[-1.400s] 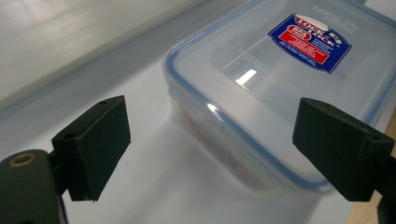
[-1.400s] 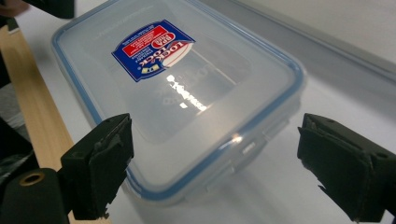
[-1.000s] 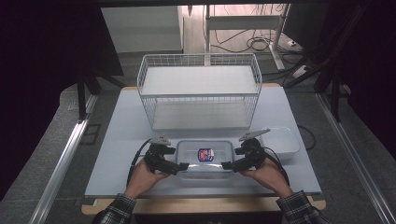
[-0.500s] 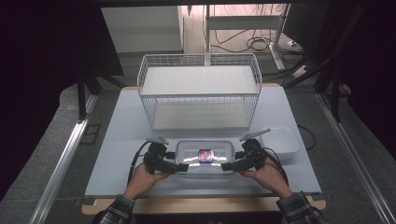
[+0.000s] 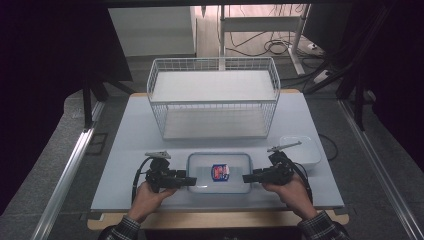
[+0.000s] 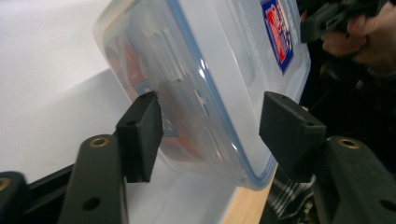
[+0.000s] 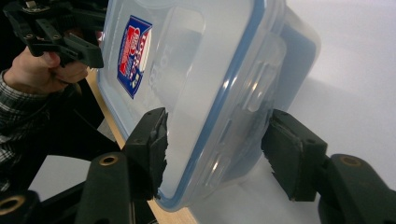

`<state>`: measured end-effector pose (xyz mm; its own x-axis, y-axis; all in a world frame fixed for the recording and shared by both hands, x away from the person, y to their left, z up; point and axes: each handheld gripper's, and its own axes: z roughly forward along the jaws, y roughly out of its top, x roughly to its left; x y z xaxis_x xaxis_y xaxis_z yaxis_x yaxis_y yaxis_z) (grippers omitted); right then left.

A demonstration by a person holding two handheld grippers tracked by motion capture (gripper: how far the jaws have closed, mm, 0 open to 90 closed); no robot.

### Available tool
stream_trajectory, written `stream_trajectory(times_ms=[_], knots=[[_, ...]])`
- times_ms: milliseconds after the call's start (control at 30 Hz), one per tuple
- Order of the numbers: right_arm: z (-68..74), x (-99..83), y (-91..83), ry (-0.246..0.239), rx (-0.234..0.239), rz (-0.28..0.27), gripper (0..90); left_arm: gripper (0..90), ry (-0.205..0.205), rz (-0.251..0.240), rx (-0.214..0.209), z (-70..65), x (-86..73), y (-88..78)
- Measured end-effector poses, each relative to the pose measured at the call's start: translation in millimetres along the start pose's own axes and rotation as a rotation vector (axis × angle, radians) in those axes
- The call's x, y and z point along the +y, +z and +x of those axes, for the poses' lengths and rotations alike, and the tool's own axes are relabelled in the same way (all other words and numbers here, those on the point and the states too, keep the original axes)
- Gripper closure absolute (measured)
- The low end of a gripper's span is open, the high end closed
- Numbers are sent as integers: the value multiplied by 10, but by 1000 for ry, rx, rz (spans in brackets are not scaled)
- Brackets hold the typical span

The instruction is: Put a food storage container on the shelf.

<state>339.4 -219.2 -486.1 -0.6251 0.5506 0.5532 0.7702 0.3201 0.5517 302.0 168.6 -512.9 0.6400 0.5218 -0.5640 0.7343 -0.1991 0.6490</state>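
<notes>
Bracketing the container [image 5: 219, 172] from either short end, the left tool [image 5: 191, 181] and the right tool [image 5: 248, 177] lay level on the table [image 5: 125, 150] in the high view, each pointing inward along the container's long axis. The container sat at the near edge of the table, between the two hands and about equally close to both; a wire basket [image 5: 214, 97] stood behind it and a white tray [image 5: 302, 150] beyond the right hand.

In the left gripper view, the left tool [image 6: 212, 135] straddled the container's [image 6: 219, 70] end latch, its jaws having just been closing. One jaw appeared to touch the clear wall, while the other stood apart from the lid, so no grip was yet made.

In the right gripper view, the right tool [image 7: 219, 149] likewise enclosed the opposite end of the container [image 7: 196, 79], jaws having just been closing; whether the pads pressed could not be told. The left tool [image 7: 88, 51] appeared beyond, at the container's far end.
</notes>
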Motion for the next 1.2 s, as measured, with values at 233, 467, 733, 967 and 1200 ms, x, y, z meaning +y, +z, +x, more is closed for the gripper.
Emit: stream_trajectory(times_ms=[233, 467, 733, 967, 1200], knots=[[38, -7, -43, 17, -15, -41, 495, 481, -15, -46, 51, -64, 10, -36], [86, -29, -28, -17, -41, -90, 496, 509, -11, -80, 71, -71, -1, -58], [162, 8, -97, -94, -57, -168, 496, 508, 59, -137, 98, -168, 55, -132], [238, 103, -175, -157, -68, -209, 497, 508, 113, -159, 123, -233, 144, -203], [305, 206, -233, -203, -74, -233, 496, 508, 167, -173, 152, -308, 272, -307]])
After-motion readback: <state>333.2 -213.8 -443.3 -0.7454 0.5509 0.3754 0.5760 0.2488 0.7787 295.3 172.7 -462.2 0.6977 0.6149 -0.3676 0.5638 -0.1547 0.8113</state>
